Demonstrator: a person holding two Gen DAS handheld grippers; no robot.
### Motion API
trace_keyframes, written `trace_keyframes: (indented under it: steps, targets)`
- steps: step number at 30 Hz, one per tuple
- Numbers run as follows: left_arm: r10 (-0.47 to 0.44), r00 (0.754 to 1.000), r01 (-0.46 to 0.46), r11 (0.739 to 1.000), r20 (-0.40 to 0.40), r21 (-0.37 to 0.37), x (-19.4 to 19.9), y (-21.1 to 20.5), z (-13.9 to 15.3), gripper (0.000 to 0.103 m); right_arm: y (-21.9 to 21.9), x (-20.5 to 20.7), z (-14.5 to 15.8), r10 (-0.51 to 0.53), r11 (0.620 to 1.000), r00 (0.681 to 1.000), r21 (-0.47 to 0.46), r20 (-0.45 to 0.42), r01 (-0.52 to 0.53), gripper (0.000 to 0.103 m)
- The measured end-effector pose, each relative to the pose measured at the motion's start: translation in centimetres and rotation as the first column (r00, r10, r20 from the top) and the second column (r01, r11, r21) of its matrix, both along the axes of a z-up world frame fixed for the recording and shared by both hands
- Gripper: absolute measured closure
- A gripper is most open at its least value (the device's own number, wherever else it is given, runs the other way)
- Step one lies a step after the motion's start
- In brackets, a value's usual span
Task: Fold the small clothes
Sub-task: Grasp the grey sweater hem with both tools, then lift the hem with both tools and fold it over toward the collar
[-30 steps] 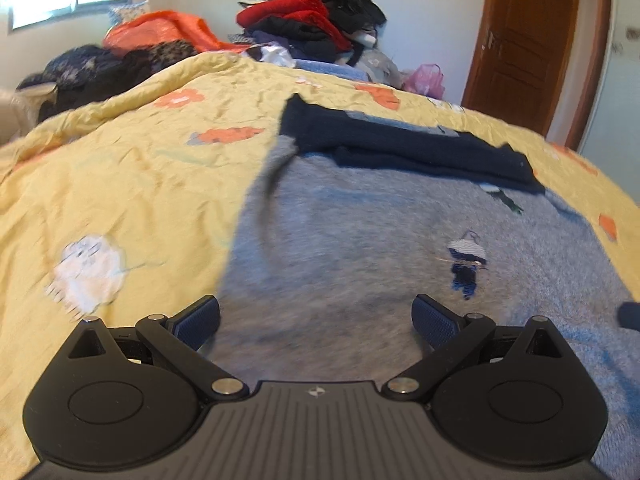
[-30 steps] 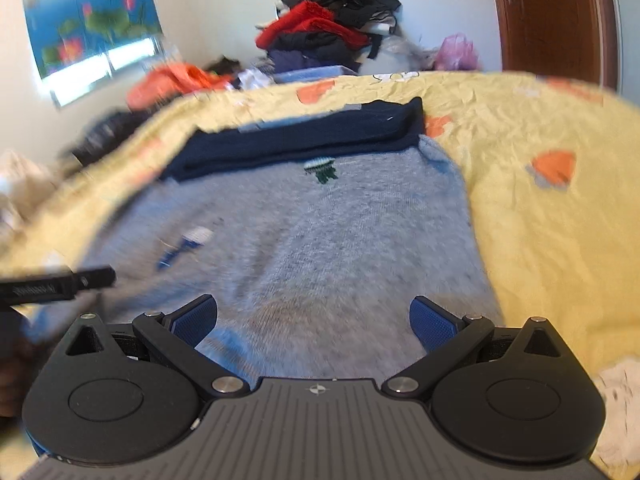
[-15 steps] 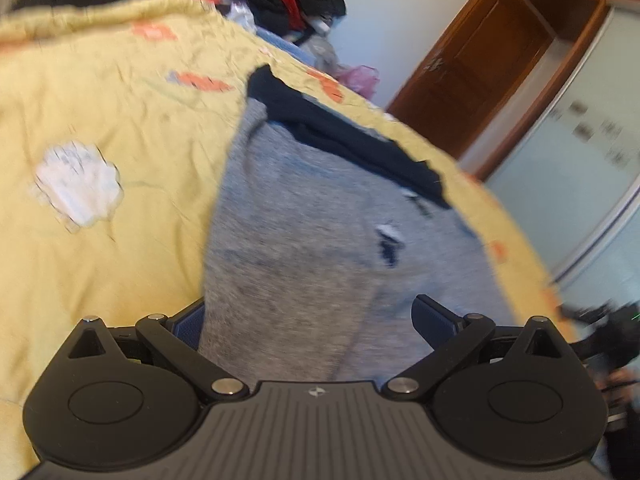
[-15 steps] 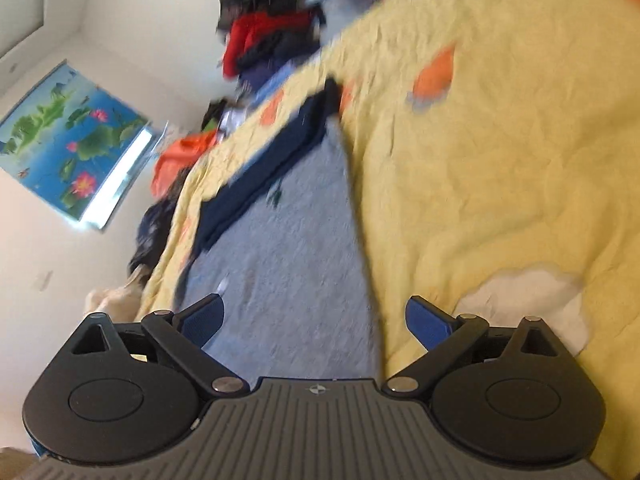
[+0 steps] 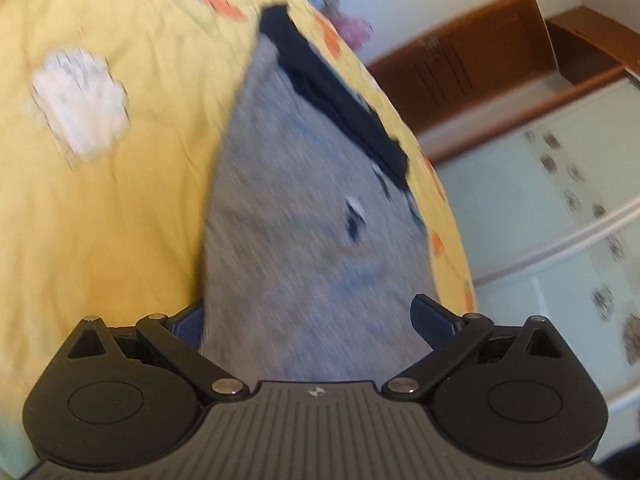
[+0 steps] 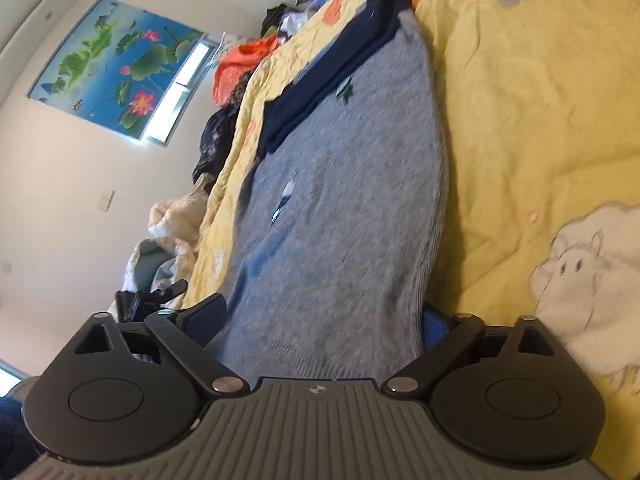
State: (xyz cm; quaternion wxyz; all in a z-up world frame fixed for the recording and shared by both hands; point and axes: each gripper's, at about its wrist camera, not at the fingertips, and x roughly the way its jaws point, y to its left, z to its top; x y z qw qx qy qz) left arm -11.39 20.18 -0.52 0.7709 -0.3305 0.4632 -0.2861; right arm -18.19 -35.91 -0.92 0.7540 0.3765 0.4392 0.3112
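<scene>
Grey knit sweater [image 5: 304, 240] with navy trim [image 6: 320, 92] lies on the yellow bedspread [image 5: 100, 208], running up frame centre; left gripper [image 5: 310, 320] and right gripper [image 6: 326, 320] fingers spread, straddling its near hem.

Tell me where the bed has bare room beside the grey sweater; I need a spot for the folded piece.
Bare yellow bedspread lies to the right of the grey sweater, between its edge and the white sheep print. More bare spread lies to the sweater's left around the white print. The far end is crowded by the clothes pile.
</scene>
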Motion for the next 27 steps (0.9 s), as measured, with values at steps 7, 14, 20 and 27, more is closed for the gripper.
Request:
trace_keyframes:
  steps: [7,14,20,27]
  targets:
    - [-0.07,0.994,0.074,0.996,-0.087,0.043,-1.4,-1.2,-1.4,0.079,0.9,-1.5,-0.2,0.085,0.996,0.996,0.042,-0.028,-0.084,0.027]
    - [-0.075,0.99,0.084,0.994,-0.117,0.075,-0.3,-1.2,-1.6,0.093,1.4,-0.6,-2.3,0.067,0.998,0.99,-0.01,-0.127,-0.068,0.089]
    - [-0.105,0.994,0.105,0.994,-0.012,0.034,-1.0,-1.0,0.8,0.097,1.1,-1.3,-1.3,0.053,0.996,0.997,0.079,-0.053,-0.048,0.088]
    - [-0.031,0.988,0.042,0.997,0.154,-0.066,1.5,-1.2,4.8,0.097,0.6,1.6,3.3,0.007,0.976,0.992,0.216,0.124,-0.033,0.088]
